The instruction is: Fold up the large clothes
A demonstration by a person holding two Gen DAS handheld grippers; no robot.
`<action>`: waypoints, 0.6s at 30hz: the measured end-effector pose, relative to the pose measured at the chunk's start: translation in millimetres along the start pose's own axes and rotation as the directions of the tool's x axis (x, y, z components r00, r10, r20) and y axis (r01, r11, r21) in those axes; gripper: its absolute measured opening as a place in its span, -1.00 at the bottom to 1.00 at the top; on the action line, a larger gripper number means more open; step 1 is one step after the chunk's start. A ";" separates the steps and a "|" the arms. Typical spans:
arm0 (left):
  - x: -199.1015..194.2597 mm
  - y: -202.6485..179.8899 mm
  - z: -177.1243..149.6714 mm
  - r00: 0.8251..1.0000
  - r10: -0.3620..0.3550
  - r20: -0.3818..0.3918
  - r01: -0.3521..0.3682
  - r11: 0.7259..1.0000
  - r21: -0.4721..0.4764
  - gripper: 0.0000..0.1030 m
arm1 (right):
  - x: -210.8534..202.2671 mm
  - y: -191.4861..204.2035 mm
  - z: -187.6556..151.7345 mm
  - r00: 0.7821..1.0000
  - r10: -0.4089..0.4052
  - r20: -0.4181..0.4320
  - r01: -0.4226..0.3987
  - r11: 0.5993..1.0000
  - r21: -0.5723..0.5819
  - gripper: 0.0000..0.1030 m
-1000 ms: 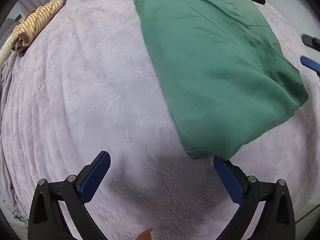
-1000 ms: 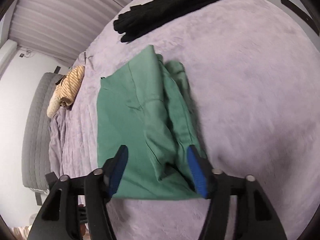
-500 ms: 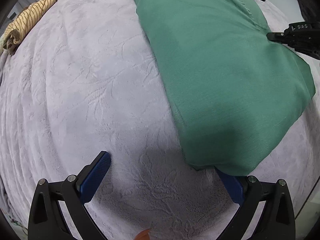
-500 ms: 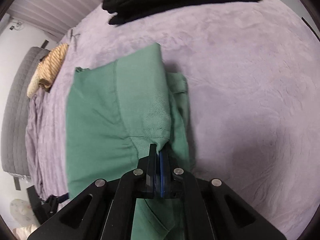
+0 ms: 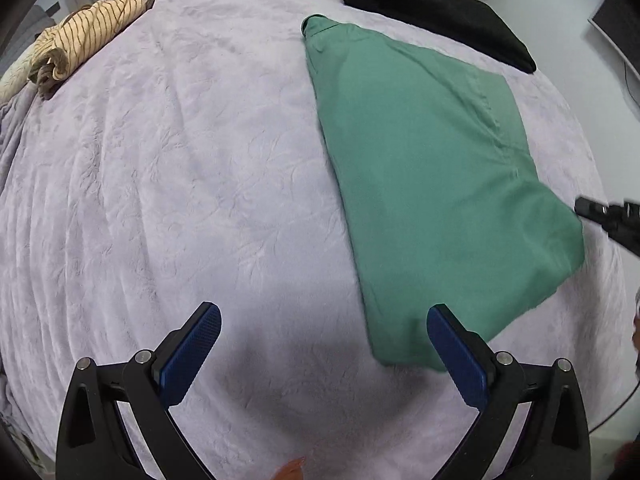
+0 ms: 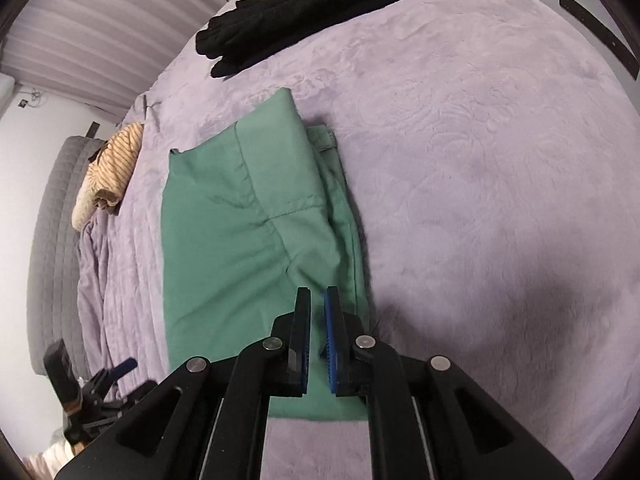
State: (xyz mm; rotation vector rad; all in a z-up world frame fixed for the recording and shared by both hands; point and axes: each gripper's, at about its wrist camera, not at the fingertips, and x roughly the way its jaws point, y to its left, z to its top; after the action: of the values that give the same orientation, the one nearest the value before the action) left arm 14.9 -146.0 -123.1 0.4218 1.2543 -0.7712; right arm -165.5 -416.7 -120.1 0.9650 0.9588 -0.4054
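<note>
Green garment [image 5: 432, 184] folded on bed [image 5: 180, 184], long axis running away from left tool [image 5: 324, 336], which is spread wide; black clothes [image 5: 436, 16] beyond, striped shirt [image 5: 80, 40] far left. Right-wrist view: right tool [image 6: 317, 332] nearly closed, gripping nothing, over garment's near edge.

In the left wrist view, folded trousers [image 5: 432, 184] lie on the bedspread [image 5: 180, 184] from 12 to 4 o'clock, with a dark garment [image 5: 436, 16] just behind them at 1 o'clock. A striped garment [image 5: 80, 40] lies well apart at 10 o'clock, at the bedspread's edge. The left gripper [image 5: 324, 344] sits at 6 o'clock, its right finger beside the trousers' near corner, while the right gripper [image 6: 318, 332] is over their near end.
</note>
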 end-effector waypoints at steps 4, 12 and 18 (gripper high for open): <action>30.3 -22.3 9.5 1.000 0.019 -0.018 -0.018 0.998 0.058 1.00 | 13.3 -5.3 -23.5 0.999 -0.014 -0.036 0.015 0.999 0.035 -0.82; 42.9 -16.9 -2.8 0.999 -0.004 -0.039 0.006 0.999 0.051 1.00 | 36.6 -46.1 -55.4 0.995 -0.006 -0.097 0.023 0.985 0.172 -0.96; 39.4 -20.3 -5.9 0.999 0.011 -0.043 -0.009 0.999 0.034 1.00 | -0.6 -25.6 -54.3 0.998 -0.051 -0.032 0.053 0.995 0.083 -0.08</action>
State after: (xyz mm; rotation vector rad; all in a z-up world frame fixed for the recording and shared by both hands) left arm 0.7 -167.2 -159.7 0.4743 1.2803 -0.7792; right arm -210.3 -385.2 -144.5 1.0261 1.0022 -0.4792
